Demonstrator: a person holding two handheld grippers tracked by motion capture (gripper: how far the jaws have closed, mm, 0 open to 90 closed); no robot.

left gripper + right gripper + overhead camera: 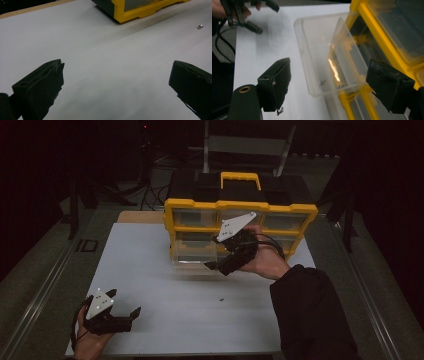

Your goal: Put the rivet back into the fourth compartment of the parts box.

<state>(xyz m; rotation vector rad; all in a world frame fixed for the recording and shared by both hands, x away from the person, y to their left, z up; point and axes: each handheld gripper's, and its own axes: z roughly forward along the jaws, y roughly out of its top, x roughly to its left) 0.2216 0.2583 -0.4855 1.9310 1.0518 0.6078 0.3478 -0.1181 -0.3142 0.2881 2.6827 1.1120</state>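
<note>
- We see a yellow-framed plastic organiser cabinet (240, 222) with clear drawers and a yellow carry handle standing at the far edge of the white table top (150, 270).
- One clear plastic drawer (192, 257) is pulled partway out of the cabinet's lower left bay; its front end juts over the table while its back end sits in the frame.
- In the right gripper view the clear drawer (322, 55) lies between the two black jaws, which stand wide apart and press on nothing. We note a few small dark bits on the drawer floor.
- The right gripper (223, 265) sits just in front of the drawer, held in the right hand (265, 262); grip released.
- The left gripper (124, 317) rests near the table's near left corner, well apart from the cabinet; jaws spread, nothing between them.
- A small metal screw (200, 26) lies loose on the table between the grippers.
</note>
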